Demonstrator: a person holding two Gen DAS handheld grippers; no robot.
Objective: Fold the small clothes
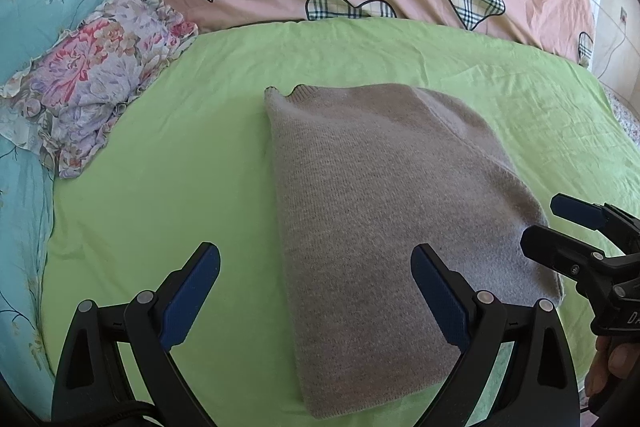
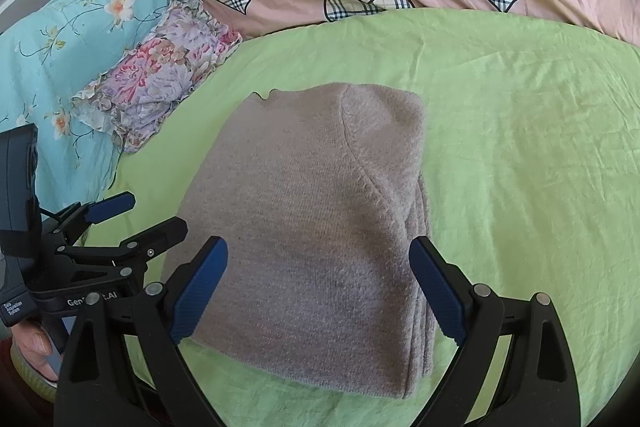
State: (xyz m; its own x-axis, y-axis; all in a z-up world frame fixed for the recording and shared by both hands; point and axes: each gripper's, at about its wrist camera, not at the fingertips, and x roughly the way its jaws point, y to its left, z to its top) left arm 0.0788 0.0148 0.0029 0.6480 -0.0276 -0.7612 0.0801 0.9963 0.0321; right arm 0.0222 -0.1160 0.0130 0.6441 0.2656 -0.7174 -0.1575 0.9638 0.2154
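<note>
Hovering both claws, left [image 1: 316, 267] and right [image 2: 320, 263], released over my folded sweater [image 2: 316, 235]; green sheet [image 2: 520, 155] rings its edges.

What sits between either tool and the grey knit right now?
Nothing visible. Both the left tool and right tool are open directly above the folded grey knit on the green sheet.

Left claw [image 1: 316, 261] and right claw [image 2: 320, 259] both gape, side by side
</note>
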